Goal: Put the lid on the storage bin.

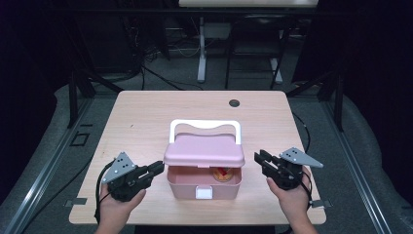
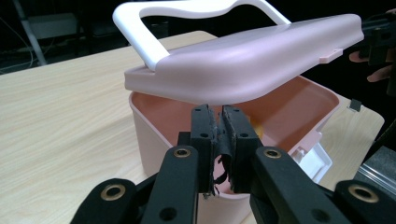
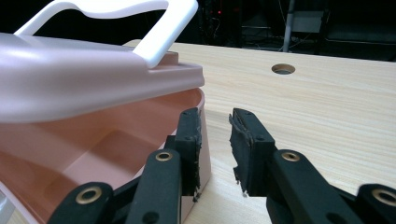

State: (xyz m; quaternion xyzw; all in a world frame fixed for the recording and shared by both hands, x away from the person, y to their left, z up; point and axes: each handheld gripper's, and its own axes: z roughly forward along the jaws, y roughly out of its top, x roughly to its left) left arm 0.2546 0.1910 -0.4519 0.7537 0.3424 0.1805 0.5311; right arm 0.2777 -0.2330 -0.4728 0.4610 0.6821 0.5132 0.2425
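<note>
Pink box (image 1: 204,184) at table (image 1: 146,122) centre, lid (image 1: 204,150) resting askew, half open; small item (image 1: 223,174) inside. Left gripper (image 1: 157,168) just left of box, jaws nearly together, holding nothing. Right gripper (image 1: 258,158) just right of box, jaws slightly apart, empty. Advice: steady box wall with one gripper, other moves lid slowly by edge, below white handle (image 1: 205,125).

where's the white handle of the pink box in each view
High view: the white handle arches behind the raised pink lid, centre of the table.
Left gripper view: the handle runs along the top, left of centre, above the lid.
Right gripper view: the handle sits top left, over the lid.
Shared landmark: the pink lid, propped open over the box in all three.
</note>
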